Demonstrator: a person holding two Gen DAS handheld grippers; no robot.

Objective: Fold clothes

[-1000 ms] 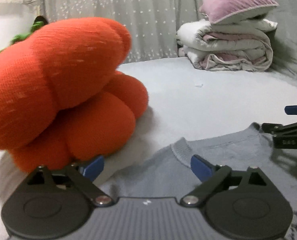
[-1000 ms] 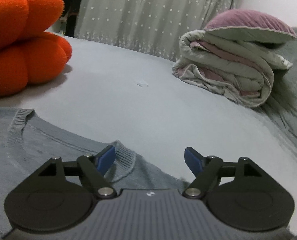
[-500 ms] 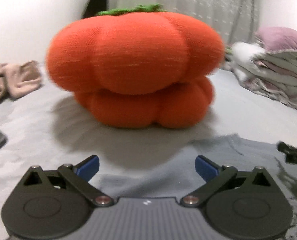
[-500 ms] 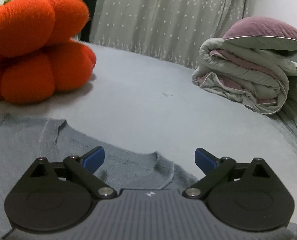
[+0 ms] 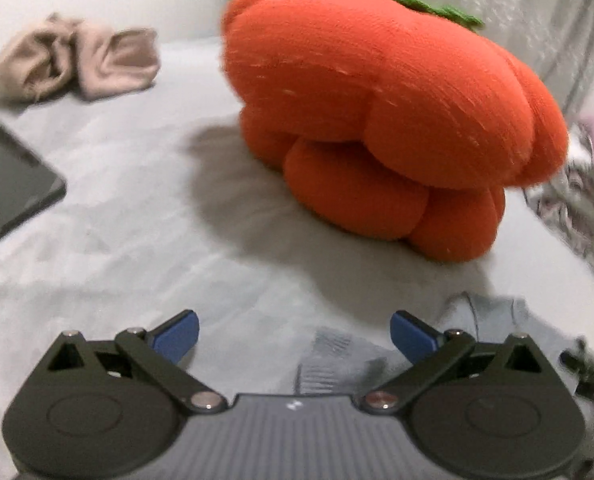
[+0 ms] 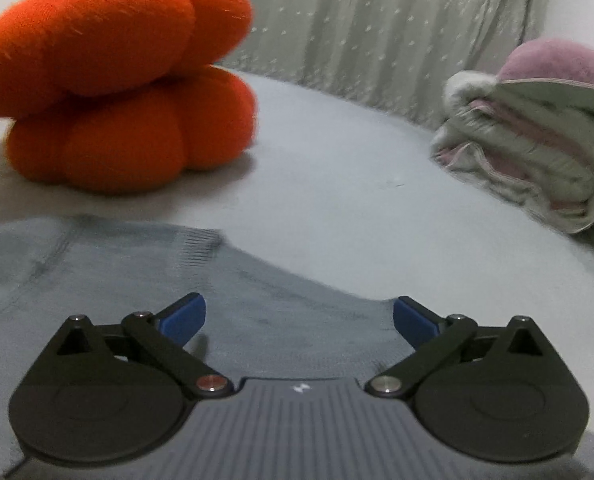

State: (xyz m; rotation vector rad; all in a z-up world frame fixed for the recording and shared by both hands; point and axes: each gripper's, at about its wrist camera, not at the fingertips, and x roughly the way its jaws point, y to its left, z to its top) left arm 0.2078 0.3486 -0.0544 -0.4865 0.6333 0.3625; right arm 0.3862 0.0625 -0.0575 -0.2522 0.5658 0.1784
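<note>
Left gripper (image 5: 293, 336) swung leftward since a second ago: pumpkin cushion (image 5: 381, 120) now upper right in its view instead of crowding the left, with a beige cloth bundle (image 5: 77, 64) and a dark flat device (image 5: 9, 184) newly in sight at the left. Jaws spread wide, nothing between the blue pads, as before. Only a ribbed edge of the grey sweater (image 5: 337, 360) left in front of them, the rest of the view bare bed sheet (image 5: 137, 240). Tip of the right gripper glimpsed at the far right edge.

Right gripper (image 6: 299, 320) hovering over the sweater (image 6: 137, 272), spread flat on the bed. Jaws just opened wider than a second earlier, now released and gripping nothing, sweater cloth lying below the gap. View shifted left: neckline gone from under the left pad, a ribbed edge now ahead, cushion (image 6: 117, 72) larger at upper left, folded duvet (image 6: 529, 160) with pink pillow (image 6: 557, 60) pushed to the right edge.
</note>
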